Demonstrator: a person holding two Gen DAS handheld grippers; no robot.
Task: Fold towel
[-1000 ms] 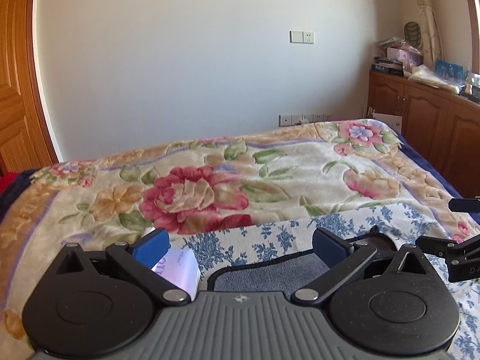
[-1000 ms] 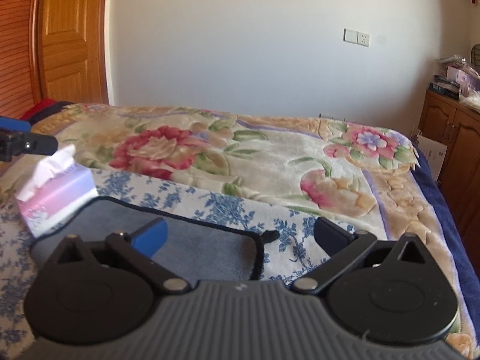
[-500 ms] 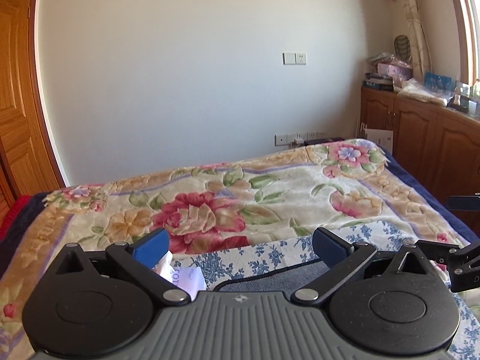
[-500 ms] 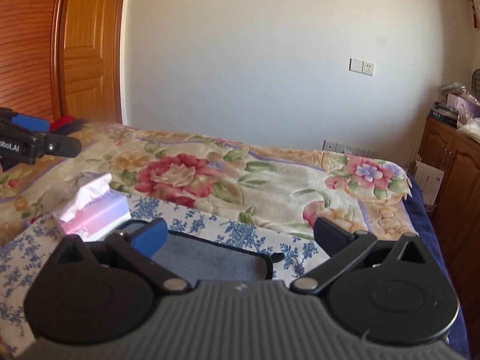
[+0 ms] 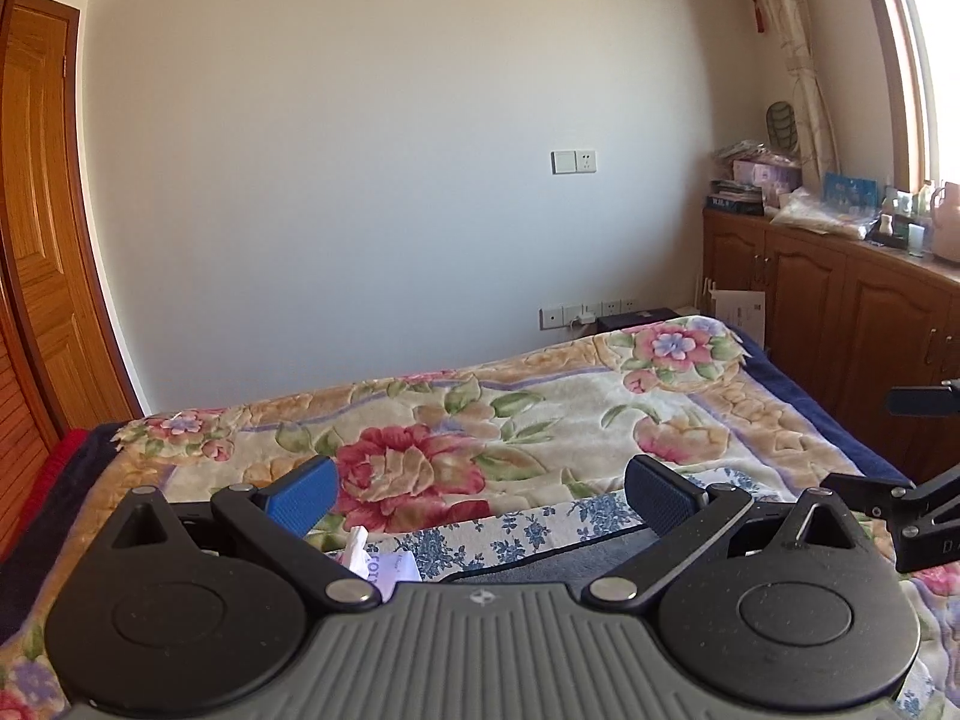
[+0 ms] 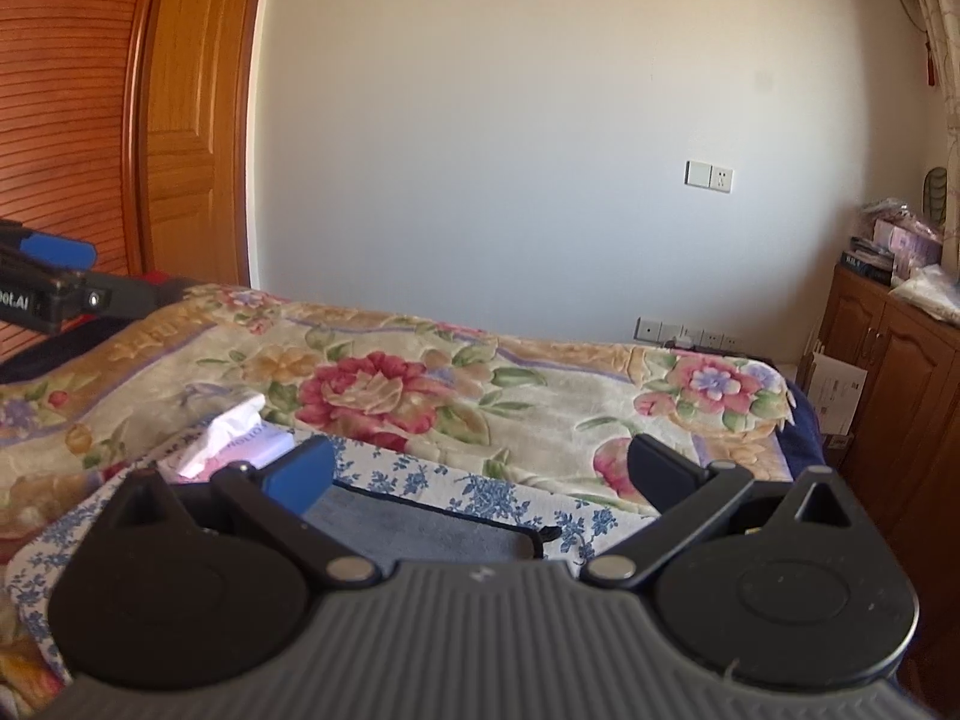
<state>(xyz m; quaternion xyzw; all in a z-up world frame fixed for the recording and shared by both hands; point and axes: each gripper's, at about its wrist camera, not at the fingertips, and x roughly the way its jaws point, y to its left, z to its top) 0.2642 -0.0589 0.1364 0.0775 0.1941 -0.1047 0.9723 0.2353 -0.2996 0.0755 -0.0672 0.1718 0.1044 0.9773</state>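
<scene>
Both tongs stand wide apart and grip nothing: the left tongs (image 5: 480,495) and the right tongs (image 6: 480,468) hang above the near edge of the bed (image 5: 540,408), which carries a floral blanket (image 6: 420,384) and, nearer, a blue-flowered white cloth (image 6: 432,480). On that cloth lies the towel (image 6: 420,531), grey with a dark border, flat, just below and between the right tongs' fingers; the left view shows only a strip of it (image 5: 600,552). A tissue pack (image 6: 234,435) sits beside the towel's left end, half hidden in the left view. Only the right view shows the towel's corner loop (image 6: 549,533). Only the left view shows the window (image 5: 924,90). A white wall (image 5: 390,180), a wooden door (image 6: 192,120) and wooden cabinets (image 5: 840,300) surround the bed.
</scene>
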